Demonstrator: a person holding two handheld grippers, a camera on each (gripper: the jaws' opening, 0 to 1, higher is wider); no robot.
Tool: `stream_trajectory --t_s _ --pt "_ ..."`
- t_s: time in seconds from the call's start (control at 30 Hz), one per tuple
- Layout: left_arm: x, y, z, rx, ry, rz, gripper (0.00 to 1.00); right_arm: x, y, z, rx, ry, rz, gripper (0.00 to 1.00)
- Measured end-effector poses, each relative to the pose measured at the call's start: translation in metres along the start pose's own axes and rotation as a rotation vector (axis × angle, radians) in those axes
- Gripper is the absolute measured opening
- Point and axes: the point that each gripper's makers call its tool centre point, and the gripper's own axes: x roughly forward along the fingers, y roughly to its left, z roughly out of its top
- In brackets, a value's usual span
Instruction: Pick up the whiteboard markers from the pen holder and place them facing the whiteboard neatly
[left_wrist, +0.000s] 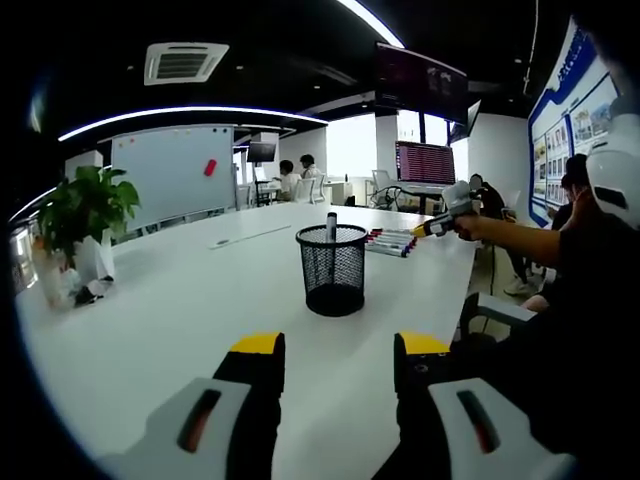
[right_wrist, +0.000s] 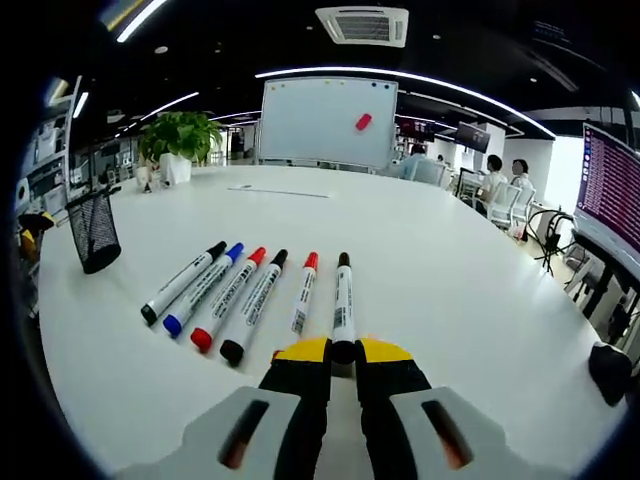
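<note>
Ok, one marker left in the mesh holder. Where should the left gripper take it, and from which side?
Take the marker by its exposed upper end, coming down from above the pen holder. It stands nearly upright inside, and the mesh wall blocks any side approach. The left gripper is open, short of the holder.

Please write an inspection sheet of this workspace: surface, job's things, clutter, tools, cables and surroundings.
Surface: large white table, mostly bare.
Job's things: six markers lie in a row, caps toward the whiteboard; the sixth, brown-capped marker is in the right tool. Black mesh pen holder stands upright with one marker left inside.
Clutter: thin white strip lying far across the table; potted plant at the table's edge.
Tools: left tool open, apart from the holder; right tool shut on the brown-capped marker's tail.
Cables: nothing seen.
Surroundings: office with seated people, wall screens, ceiling vent.
</note>
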Motion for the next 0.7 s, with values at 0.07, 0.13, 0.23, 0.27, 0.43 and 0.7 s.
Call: stream_trajectory --t_s 0.07,0.13,0.23,0.27,0.43,0.7 --pt "0.000 0.001 -0.001 -0.001 0.002 0.002 0.45 -0.001 0.006 -0.003 0.009 0.012 0.011 0.13" --pt "0.000 0.001 -0.002 -0.004 0.004 0.003 0.45 0.001 0.002 -0.002 0.023 0.009 0.015 0.13" --pt "0.001 -0.001 -0.002 -0.002 0.005 -0.003 0.45 0.000 0.005 -0.002 0.052 0.003 0.028 0.13" --pt "0.001 -0.002 -0.002 0.000 0.006 -0.006 0.45 0.000 0.006 -0.003 0.066 0.002 0.031 0.13" --pt "0.001 -0.001 -0.002 -0.002 0.005 -0.004 0.45 -0.001 0.004 -0.003 0.090 -0.001 0.033 0.13" --pt "0.001 0.000 -0.004 -0.004 0.007 -0.005 0.45 0.003 -0.008 -0.004 0.086 -0.004 0.034 0.13"
